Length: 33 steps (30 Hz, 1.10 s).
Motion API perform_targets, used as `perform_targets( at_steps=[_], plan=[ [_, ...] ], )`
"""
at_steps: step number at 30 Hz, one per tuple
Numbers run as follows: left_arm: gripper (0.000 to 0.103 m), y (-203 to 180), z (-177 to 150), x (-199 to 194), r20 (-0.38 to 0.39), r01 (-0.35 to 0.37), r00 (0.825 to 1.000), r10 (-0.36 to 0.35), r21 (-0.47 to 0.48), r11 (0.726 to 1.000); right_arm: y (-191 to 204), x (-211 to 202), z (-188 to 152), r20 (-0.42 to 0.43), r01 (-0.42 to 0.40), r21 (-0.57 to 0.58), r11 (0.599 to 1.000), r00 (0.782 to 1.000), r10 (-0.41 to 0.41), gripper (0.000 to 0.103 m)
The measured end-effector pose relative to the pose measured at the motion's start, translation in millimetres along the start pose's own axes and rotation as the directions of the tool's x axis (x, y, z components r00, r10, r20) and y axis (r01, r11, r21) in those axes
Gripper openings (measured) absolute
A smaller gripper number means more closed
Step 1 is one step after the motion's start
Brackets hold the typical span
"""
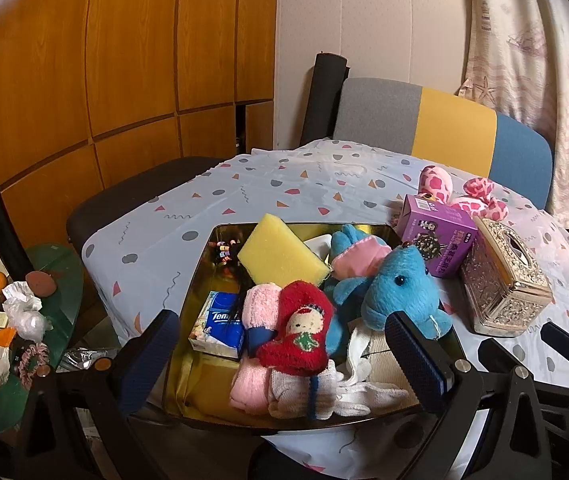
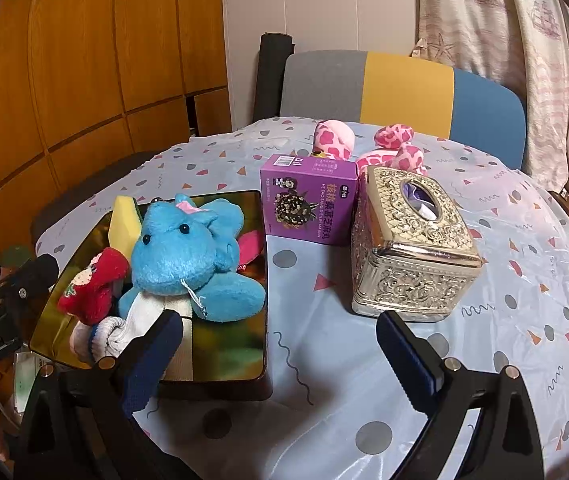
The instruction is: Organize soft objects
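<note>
Both grippers are hovering spread, holding nothing.
The pink spotted plush (image 2: 384, 148) is looking light and squashy; pinching its body suits.

We've got a pretty packed gold tray (image 1: 220, 240): the blue plush (image 1: 400, 292), yellow sponge (image 1: 280, 256) and red sock (image 1: 300, 336) fill most of it, so only its near left corner is bare. Right of the tray, the purple box (image 2: 308, 204) and the silver tissue box (image 2: 412, 244) block the way. The tablecloth (image 2: 316, 320) between tray and tissue box is open, same for the far left.
</note>
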<state>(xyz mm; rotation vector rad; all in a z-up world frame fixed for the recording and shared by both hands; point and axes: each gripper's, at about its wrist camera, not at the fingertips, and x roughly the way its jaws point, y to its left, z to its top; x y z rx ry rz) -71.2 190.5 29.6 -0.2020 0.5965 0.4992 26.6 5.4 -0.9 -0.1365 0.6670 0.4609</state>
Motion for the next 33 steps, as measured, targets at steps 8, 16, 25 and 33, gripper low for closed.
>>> perform_targets(
  at_steps=[8, 16, 25, 33],
  plan=[
    [0.103, -1.4, -1.9, -0.3, -0.004, -0.002, 1.000, 0.002, 0.005, 1.000, -0.8, -0.8, -0.5, 0.000, 0.003, 0.000, 1.000, 1.000, -0.003, 0.099],
    [0.103, -0.3, -1.2, -0.8, -0.005, -0.005, 1.000, 0.005, -0.003, 1.000, -0.7, 0.2, -1.3, -0.005, 0.003, -0.001, 1.000, 1.000, -0.003, 0.099],
    [0.103, -4.2, -0.9, 0.2, -0.005, -0.033, 0.999, 0.033, 0.021, 0.999, -1.2, 2.3, -4.2, -0.011, 0.009, -0.001, 1.000, 1.000, -0.009, 0.099],
    [0.103, -8.6, -0.6, -9.7, 0.059, 0.016, 0.998, -0.019, 0.046, 0.999, -8.5, 4.0, -6.6, -0.016, 0.025, 0.012, 1.000, 1.000, -0.024, 0.099]
  ],
)
